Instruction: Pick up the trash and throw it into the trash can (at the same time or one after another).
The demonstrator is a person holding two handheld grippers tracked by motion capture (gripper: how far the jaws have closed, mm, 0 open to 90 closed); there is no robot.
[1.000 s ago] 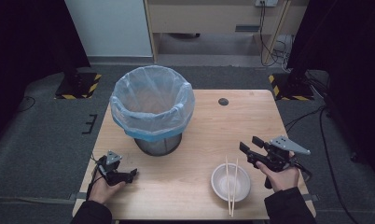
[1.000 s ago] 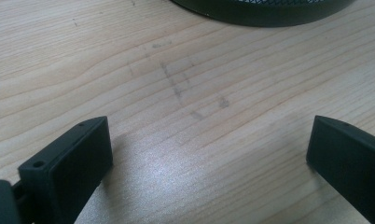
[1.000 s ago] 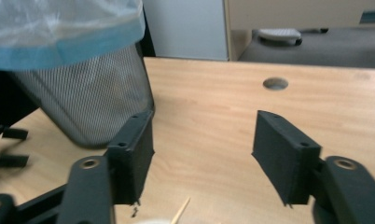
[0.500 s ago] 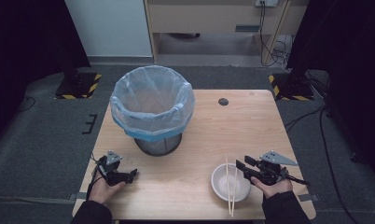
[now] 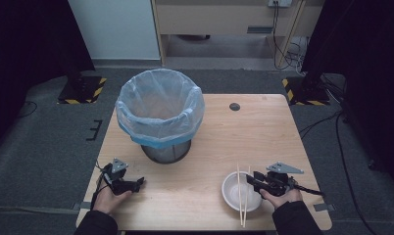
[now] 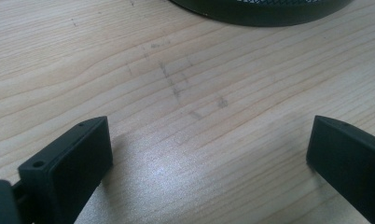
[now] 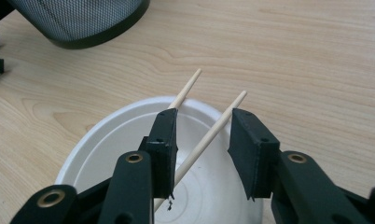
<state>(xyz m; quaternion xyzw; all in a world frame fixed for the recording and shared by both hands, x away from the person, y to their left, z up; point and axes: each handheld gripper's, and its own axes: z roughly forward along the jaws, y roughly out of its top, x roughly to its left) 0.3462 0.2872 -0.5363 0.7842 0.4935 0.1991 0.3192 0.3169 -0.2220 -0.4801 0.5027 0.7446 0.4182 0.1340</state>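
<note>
Over the white bowl (image 5: 240,191), seen from the high view, the right claw (image 5: 254,178) hovers by the chopsticks (image 5: 242,196) lying across it; the left claw (image 5: 136,183) rests on the surface (image 5: 263,132) near the bin (image 5: 160,115), spread. From the right gripper view, the claw (image 7: 202,140) has been closing, one chopstick (image 7: 209,135) between its jaws, the other (image 7: 185,89) outside.

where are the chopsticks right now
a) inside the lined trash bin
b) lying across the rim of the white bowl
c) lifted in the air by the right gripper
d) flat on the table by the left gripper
b: in the high view both chopsticks rest across the white bowl, and the right gripper has one chopstick between its jaws without clamping it.
</note>
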